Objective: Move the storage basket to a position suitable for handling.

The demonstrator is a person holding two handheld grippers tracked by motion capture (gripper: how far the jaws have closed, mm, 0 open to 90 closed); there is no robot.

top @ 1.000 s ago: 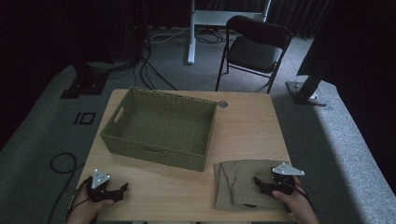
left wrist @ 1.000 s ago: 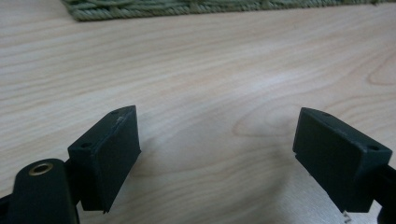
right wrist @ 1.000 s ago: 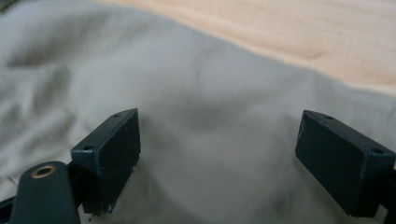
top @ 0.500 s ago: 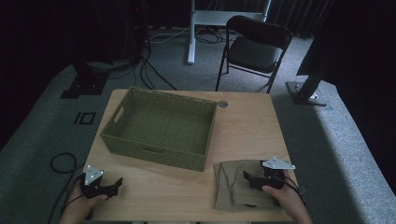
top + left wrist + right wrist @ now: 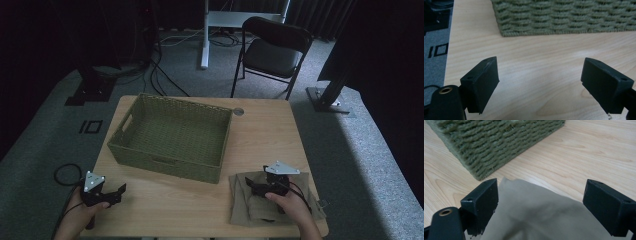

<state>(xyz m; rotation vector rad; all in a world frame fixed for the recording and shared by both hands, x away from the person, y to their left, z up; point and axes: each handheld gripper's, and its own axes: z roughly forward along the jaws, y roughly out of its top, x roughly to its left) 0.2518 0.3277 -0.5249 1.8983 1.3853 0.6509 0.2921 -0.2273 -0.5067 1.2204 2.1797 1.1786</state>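
A green woven basket (image 5: 170,135) stands empty on the wooden table (image 5: 270,135). A folded khaki cloth (image 5: 245,207) lies at the table's front right. My right gripper (image 5: 251,185) hovers low over the cloth, pointing left, and its jaws are open. In the right gripper view the cloth (image 5: 536,212) lies between and below the open right gripper (image 5: 541,192), with the basket's corner (image 5: 499,142) just beyond. At the front left my left gripper (image 5: 120,192) is open over bare wood. The left gripper view shows that gripper (image 5: 539,72) empty, facing the basket's wall (image 5: 564,17).
A black folding chair (image 5: 272,50) and a white stand leg (image 5: 205,35) are on the grey carpet beyond the table. Cables run across the floor at the back left. A cable loop (image 5: 65,172) trails off the table's left edge.
My right gripper has moved left across the cloth, toward the basket's near corner. My left gripper has shifted slightly left and back toward the table's front edge.
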